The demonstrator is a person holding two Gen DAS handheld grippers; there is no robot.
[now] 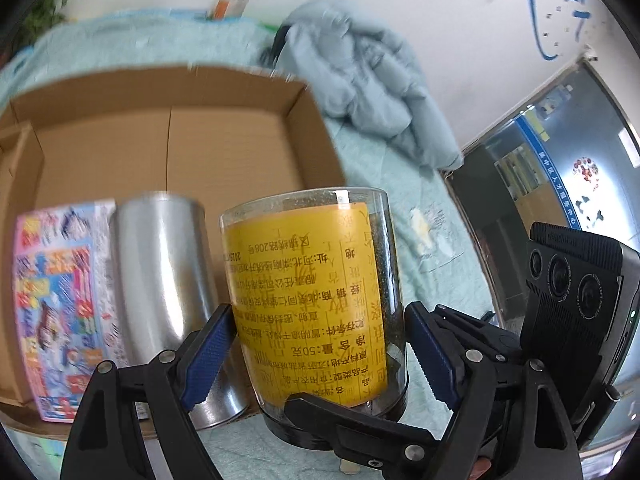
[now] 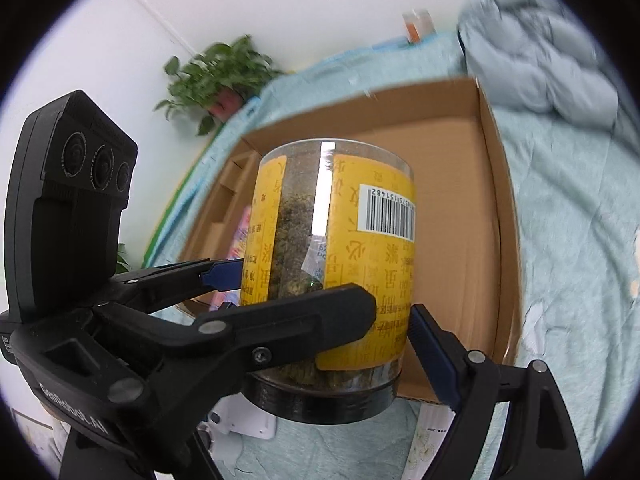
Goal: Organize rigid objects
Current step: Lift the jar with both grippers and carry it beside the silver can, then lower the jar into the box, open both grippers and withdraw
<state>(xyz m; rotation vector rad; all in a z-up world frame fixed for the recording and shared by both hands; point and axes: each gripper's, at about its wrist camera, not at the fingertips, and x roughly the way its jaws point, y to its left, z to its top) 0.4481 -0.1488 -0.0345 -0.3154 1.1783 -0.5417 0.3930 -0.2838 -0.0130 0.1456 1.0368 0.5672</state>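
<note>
Your left gripper [image 1: 316,344] clamps the upside-down tea jar [image 1: 312,296] (long axis vertical), just outside the cardboard box [image 1: 224,140]; right gripper [image 2: 332,320] brackets it, grip unclear.

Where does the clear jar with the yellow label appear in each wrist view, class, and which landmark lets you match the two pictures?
Left wrist view: the jar stands inverted at lower centre, between the blue pads of the left tool.
Right wrist view: the jar fills the centre, barcode facing the camera, between both tools' fingers.
Shared landmark: the open cardboard box behind the jar.
</note>
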